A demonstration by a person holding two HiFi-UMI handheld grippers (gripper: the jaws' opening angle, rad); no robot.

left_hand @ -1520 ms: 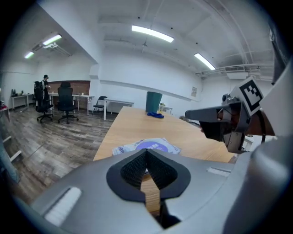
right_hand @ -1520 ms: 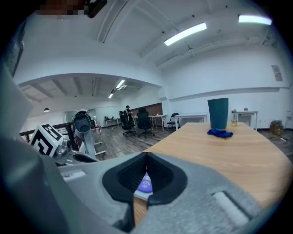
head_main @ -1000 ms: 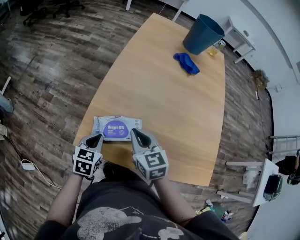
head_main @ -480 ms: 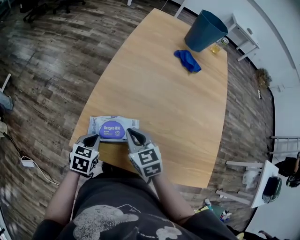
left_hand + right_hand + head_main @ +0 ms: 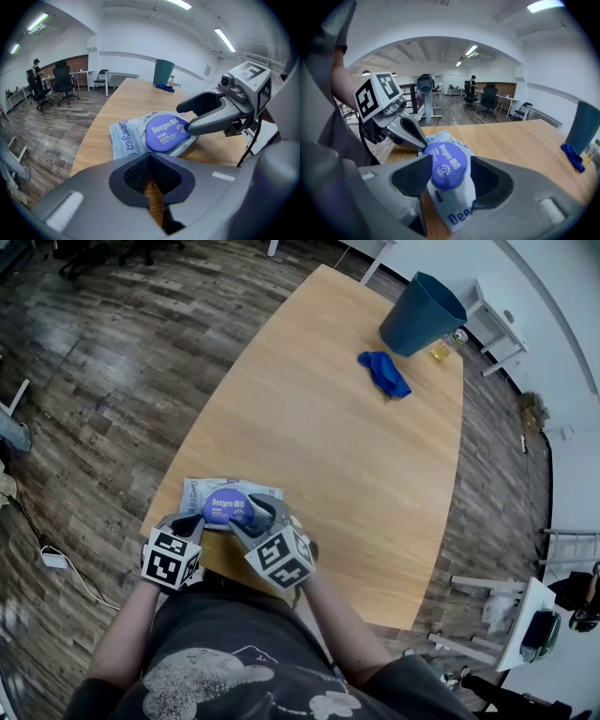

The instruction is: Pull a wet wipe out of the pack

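The wet wipe pack (image 5: 201,493) lies flat near the front edge of the wooden table (image 5: 347,456); it is pale with a round purple lid (image 5: 228,509). My right gripper (image 5: 255,513) reaches over the pack's near right side. Its jaws are opening, and in the right gripper view the purple lid (image 5: 446,165) sits between its fingers (image 5: 410,176); I see no firm pinch. My left gripper (image 5: 191,521) is shut on nothing, its tip at the pack's near left corner. In the left gripper view the pack (image 5: 126,138) lies just ahead, and the right gripper (image 5: 184,117) touches the lid's right edge.
A dark blue bin (image 5: 420,313), a crumpled blue cloth (image 5: 384,373) and a small jar (image 5: 442,348) stand at the table's far end. The table's front edge is right under my grippers. Office chairs (image 5: 62,84) and a distant person stand beyond the table.
My right gripper has dropped and slid left onto the pack's lid, rolling as it went, and its jaws have parted. The left gripper has hardly moved.
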